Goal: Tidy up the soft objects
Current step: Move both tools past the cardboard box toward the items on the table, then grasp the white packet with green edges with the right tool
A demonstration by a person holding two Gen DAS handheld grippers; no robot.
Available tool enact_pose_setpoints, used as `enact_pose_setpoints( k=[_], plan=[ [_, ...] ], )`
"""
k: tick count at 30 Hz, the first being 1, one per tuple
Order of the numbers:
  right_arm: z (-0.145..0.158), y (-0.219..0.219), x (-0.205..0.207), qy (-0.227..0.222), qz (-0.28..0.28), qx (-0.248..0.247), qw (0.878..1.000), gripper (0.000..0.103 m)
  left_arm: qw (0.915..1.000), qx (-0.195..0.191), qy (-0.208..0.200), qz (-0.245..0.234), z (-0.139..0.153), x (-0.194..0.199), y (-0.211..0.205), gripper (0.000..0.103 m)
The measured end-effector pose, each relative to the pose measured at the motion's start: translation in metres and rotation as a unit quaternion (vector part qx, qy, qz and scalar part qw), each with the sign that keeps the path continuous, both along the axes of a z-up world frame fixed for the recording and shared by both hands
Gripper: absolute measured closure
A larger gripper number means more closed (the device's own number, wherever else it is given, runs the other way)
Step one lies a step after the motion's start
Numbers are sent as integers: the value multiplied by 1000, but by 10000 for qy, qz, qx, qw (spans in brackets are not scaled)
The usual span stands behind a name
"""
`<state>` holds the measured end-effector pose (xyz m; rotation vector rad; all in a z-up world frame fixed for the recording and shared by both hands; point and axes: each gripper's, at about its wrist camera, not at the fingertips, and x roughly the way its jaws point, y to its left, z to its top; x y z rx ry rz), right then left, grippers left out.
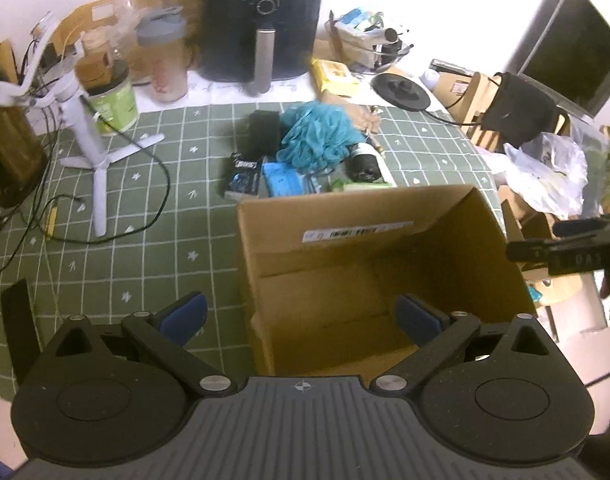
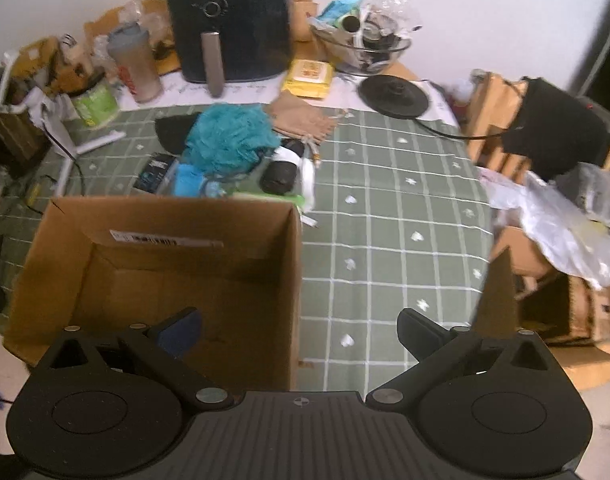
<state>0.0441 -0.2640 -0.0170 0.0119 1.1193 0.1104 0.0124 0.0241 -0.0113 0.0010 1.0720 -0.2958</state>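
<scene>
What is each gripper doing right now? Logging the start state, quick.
Left gripper: open, holding nothing, above the cardboard box.
Right gripper: open, holding nothing.

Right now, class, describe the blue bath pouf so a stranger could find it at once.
Start at the open cardboard box on the green checked tablecloth. Just beyond its far wall lies a pile of small items; the bath pouf tops it, the only fluffy, ruffled teal mesh ball there.
</scene>
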Motion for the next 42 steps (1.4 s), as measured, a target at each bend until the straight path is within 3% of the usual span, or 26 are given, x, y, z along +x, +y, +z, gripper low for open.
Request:
enact_pose_setpoints(
  k=[14, 23, 28, 33, 40, 42],
  plan=[
    [-20, -49, 85, -365, 875, 458, 9944, 0, 9994, -71, 305, 152, -10, 33, -19, 0],
    [-42, -41, 145, -537, 1915, 661, 9778, 0, 9980, -114, 262, 564, -6, 44, -21, 0],
    [-62, -26, 167, -482, 2647, 748, 9602, 1, 9972, -120, 203, 713, -5, 45, -22, 0],
    [-92, -5, 184, -229, 3318, 628, 9410, 9, 9957, -171, 250, 880, -8, 43, -21, 0],
    [-127, 30, 195, -7, 4365, 408, 8988, 15, 9926, -170, 433, 1120, -13, 37, -18, 0],
    [-135, 40, 196, 36, 4685, 263, 8830, 24, 9918, -219, 491, 1158, -14, 35, -17, 0]
  ],
)
